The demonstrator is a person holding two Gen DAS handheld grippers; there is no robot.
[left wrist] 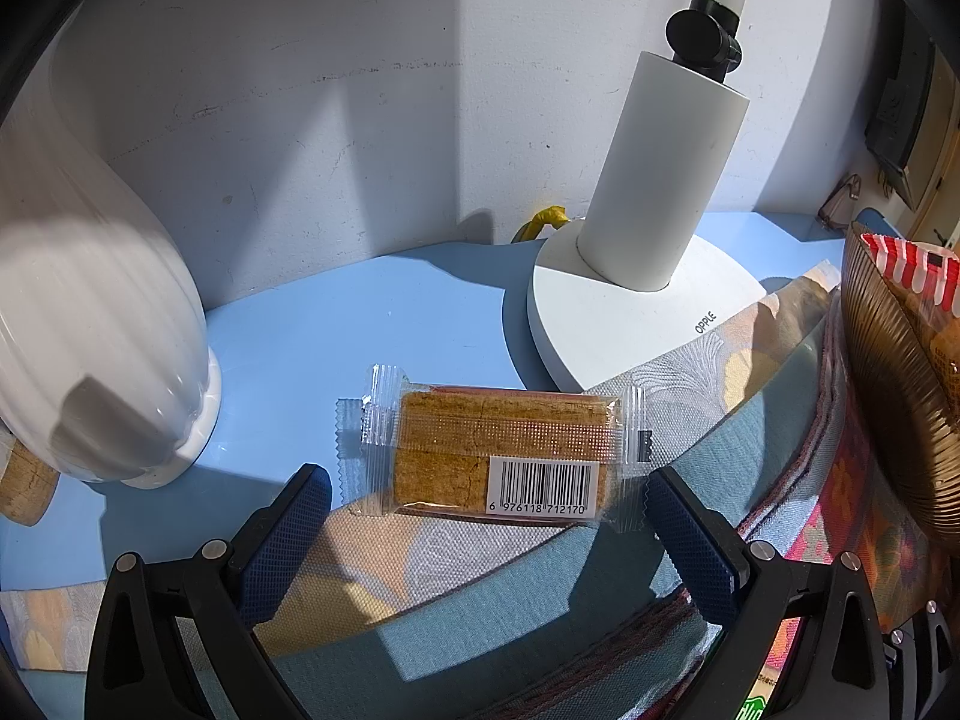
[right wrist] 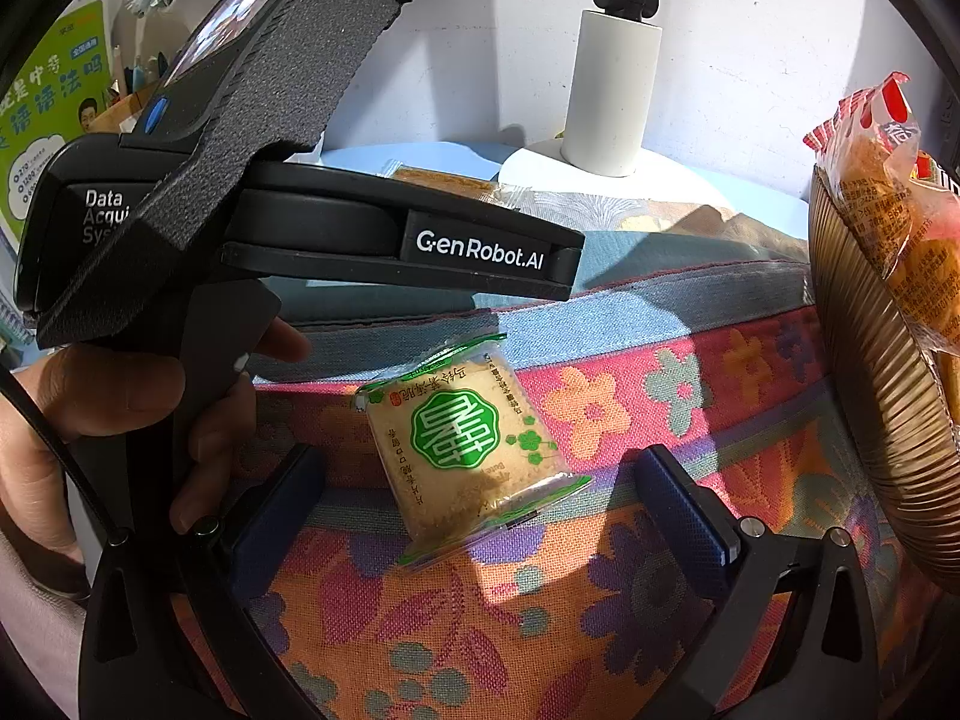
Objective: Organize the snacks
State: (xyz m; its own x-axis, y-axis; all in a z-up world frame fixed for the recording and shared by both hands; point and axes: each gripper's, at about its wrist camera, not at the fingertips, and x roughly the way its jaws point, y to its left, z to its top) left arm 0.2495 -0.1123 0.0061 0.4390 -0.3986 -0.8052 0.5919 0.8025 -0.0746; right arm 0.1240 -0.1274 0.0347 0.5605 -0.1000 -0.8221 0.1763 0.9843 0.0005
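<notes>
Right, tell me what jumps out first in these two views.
In the left wrist view, a clear-wrapped brown snack bar with a barcode lies between the open left gripper fingers, near the white lamp base. In the right wrist view, a green-labelled biscuit packet lies on the bright floral cloth before the open right gripper. A ribbed amber bowl of snacks stands right.

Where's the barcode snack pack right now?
Left wrist view: the barcode snack pack lies between the open left claw tips, just before the lamp base.

Left gripper [left wrist: 489, 516] fingers spread, right gripper [right wrist: 480, 498] likewise
</notes>
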